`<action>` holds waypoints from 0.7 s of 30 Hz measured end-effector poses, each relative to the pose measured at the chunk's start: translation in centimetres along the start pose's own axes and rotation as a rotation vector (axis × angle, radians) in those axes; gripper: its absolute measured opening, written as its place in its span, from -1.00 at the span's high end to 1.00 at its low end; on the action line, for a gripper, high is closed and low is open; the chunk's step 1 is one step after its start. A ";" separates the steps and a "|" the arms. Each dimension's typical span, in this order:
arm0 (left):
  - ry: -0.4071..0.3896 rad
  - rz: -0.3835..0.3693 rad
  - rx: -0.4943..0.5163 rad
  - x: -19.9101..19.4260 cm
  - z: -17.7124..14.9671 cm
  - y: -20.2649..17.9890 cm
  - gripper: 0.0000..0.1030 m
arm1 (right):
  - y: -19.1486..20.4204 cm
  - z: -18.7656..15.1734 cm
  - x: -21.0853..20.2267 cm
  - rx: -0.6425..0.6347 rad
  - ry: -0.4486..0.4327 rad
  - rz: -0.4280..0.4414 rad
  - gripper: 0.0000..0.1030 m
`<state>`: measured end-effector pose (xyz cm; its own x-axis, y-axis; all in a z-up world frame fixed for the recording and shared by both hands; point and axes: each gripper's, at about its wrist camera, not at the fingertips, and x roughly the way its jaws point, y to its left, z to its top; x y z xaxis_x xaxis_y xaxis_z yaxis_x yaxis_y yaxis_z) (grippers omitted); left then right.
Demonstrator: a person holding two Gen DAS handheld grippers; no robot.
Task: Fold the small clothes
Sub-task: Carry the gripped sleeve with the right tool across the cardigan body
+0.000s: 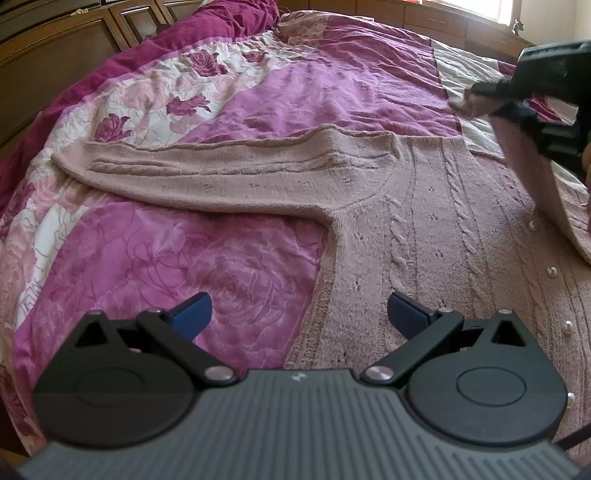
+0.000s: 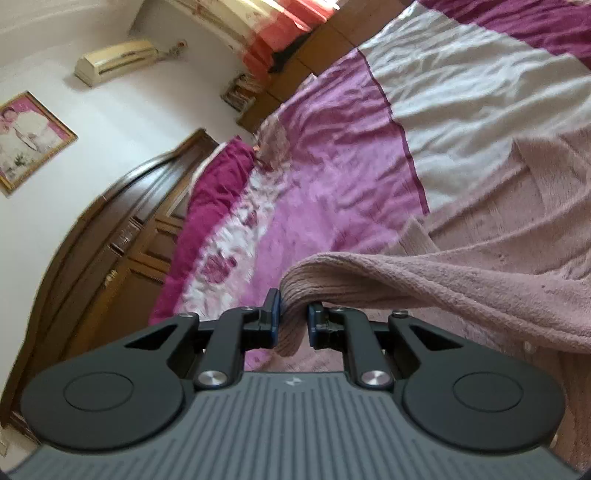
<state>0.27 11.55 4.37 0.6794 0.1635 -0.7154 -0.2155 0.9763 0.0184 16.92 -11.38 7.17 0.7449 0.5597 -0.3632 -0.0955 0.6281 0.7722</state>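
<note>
Where the bed [image 1: 258, 92] fills both views, its quilt runs in bands of magenta, pale pink, white and rose print, rumpled throughout. Dark wooden cabinets [image 1: 66, 33] stand behind the bed's far edge in the left wrist view; the right wrist view shows the same wood panelling [image 2: 122, 236] tilted, plus a white wall.

Pink cable-knit cardigan [image 1: 424, 229] lies flat on the quilt, front up, one sleeve [image 1: 221, 173] stretched straight out to the left. Pearl buttons [image 1: 552, 272] run down its placket at the right edge of the left wrist view. The other sleeve [image 2: 388, 280] is lifted off the bed, seen draped only in the right wrist view.

Right wrist view alone: wall air conditioner [image 2: 118, 61], framed picture [image 2: 27, 140], orange-red curtain [image 2: 280, 33]. No readable writing anywhere; only a small pale emblem [image 2: 291, 382] on each gripper body, too small to read.

Left gripper [image 1: 299, 314]: jaws spread wide, blue pads apart, nothing between them, poised above the cardigan's hem edge and the quilt.

Right gripper [image 2: 293, 317]: jaws nearly closed, pinching the ribbed cuff of the lifted sleeve. The left wrist view catches it at upper right [image 1: 476, 98], blurred, with pale knit at its tips.
</note>
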 end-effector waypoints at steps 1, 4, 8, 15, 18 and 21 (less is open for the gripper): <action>0.000 0.000 -0.001 0.0 0.0 0.0 -1.00 | -0.2 -0.4 0.3 0.000 0.012 -0.007 0.69; 0.001 0.004 0.002 0.0 -0.1 0.0 -1.00 | -1.1 -1.5 1.3 0.005 0.042 -0.025 0.67; -0.007 0.006 -0.003 0.0 0.1 0.0 -1.00 | -1.8 -2.7 2.5 0.009 0.084 -0.055 0.39; -0.030 0.006 -0.001 -0.1 1.0 -0.3 -1.00 | -2.0 -4.0 1.4 -0.030 0.111 -0.077 -0.59; -0.049 0.001 0.007 -0.1 1.6 -0.6 -1.00 | -2.4 -4.0 -0.3 -0.054 0.135 -0.076 -0.60; -0.069 -0.010 0.019 0.1 2.4 -1.2 -1.00 | -3.6 -3.7 -2.9 -0.057 0.136 -0.088 -0.60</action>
<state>2.29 10.73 5.98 0.7284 0.1625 -0.6656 -0.1955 0.9804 0.0254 12.69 -13.29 3.53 0.6565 0.5664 -0.4983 -0.0741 0.7058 0.7045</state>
